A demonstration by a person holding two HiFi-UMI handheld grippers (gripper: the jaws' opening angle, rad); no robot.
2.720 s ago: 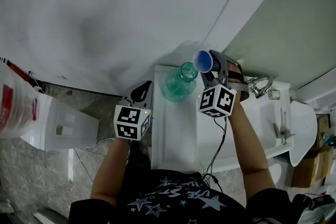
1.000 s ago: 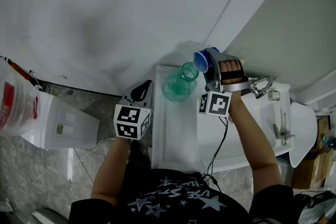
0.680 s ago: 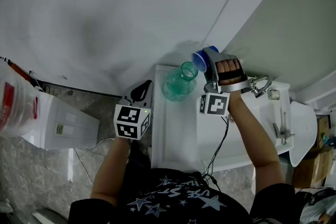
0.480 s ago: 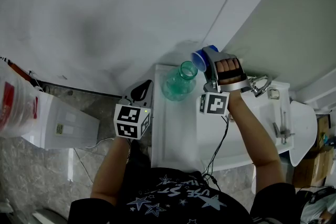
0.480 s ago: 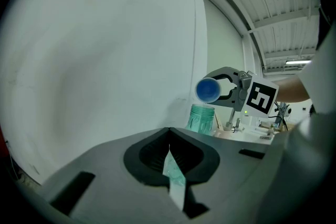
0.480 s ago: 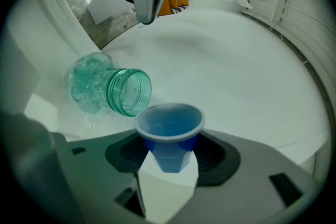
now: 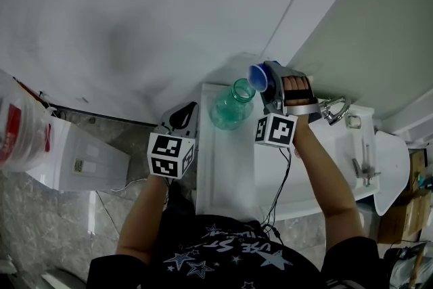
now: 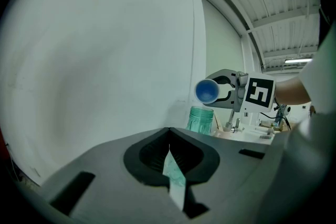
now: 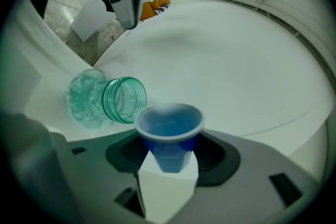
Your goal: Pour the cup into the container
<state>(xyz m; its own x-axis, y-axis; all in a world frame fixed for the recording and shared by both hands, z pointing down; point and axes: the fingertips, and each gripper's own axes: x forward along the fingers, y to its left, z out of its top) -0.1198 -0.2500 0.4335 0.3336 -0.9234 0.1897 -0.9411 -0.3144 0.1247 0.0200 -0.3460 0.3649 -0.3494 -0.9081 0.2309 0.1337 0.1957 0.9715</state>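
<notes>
A green glass jar (image 7: 230,108) stands upright on a narrow white ledge (image 7: 226,172) by the wall. My right gripper (image 7: 264,83) is shut on a small blue cup (image 7: 259,76), which it holds tipped on its side with its rim just right of the jar's mouth. In the right gripper view the cup (image 9: 169,128) sits between the jaws, with the jar (image 9: 105,99) close at its left. I cannot see any contents in the cup. My left gripper (image 7: 181,118) hangs left of the ledge, jaws together and empty. From the left gripper view, the cup (image 8: 207,91) is above the jar (image 8: 200,119).
A white sink with a metal tap (image 7: 335,112) lies right of the ledge. A white box-like unit (image 7: 81,159) and a red-and-white bag (image 7: 20,132) stand on the floor at the left. The wall runs close behind the jar.
The right gripper rolled the cup toward the jar's mouth, then eased back slightly. The left gripper and the jar have not moved.
</notes>
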